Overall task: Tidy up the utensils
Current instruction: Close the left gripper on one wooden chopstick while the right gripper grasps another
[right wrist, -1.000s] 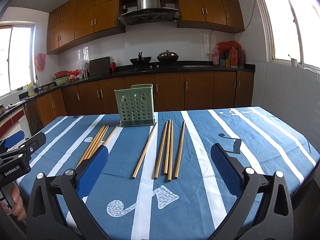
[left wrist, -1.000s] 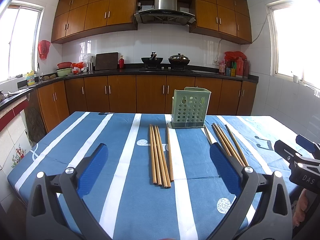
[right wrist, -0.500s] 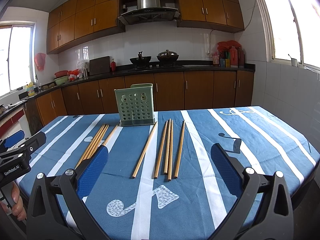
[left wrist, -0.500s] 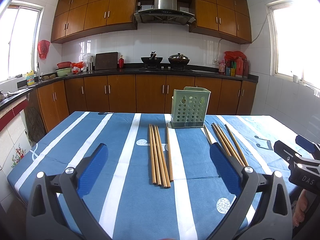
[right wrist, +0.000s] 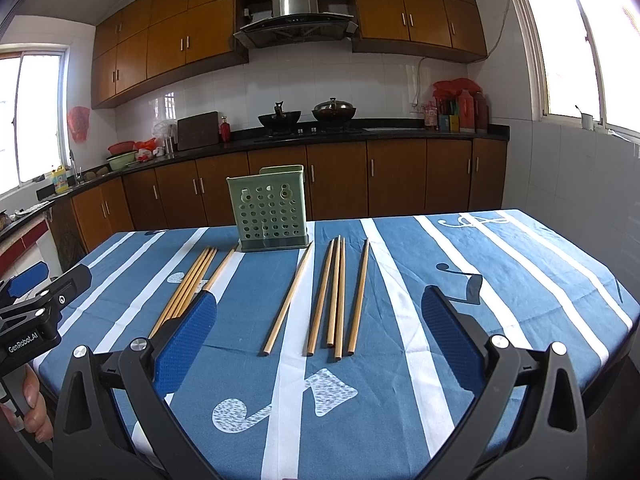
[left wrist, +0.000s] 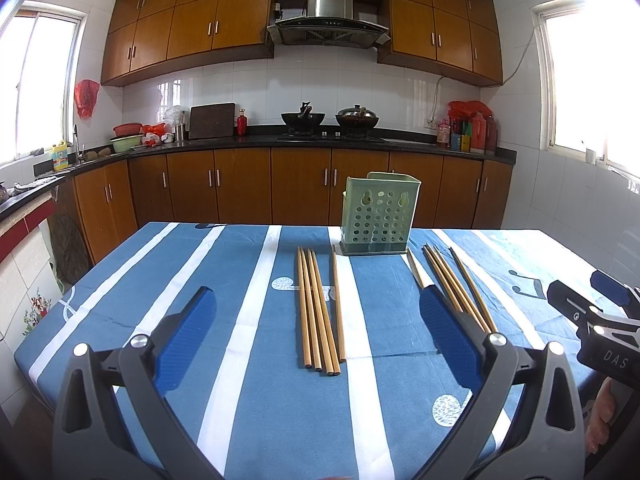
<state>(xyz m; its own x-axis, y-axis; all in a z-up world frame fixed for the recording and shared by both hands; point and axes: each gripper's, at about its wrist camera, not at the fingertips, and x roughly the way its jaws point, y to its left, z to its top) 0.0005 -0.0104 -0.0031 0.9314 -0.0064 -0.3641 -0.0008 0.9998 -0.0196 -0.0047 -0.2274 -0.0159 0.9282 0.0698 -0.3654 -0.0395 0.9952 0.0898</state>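
Note:
A green perforated utensil holder stands upright at the far side of the blue striped table; it also shows in the right wrist view. Two groups of wooden chopsticks lie flat in front of it: a left group and a right group. My left gripper is open and empty above the near table edge, facing the left group. My right gripper is open and empty, facing the right group. Each gripper shows in the other's view.
The table's far edge lies just behind the holder, its right edge beside my right gripper. Brown kitchen cabinets and a counter with pots stand beyond the table.

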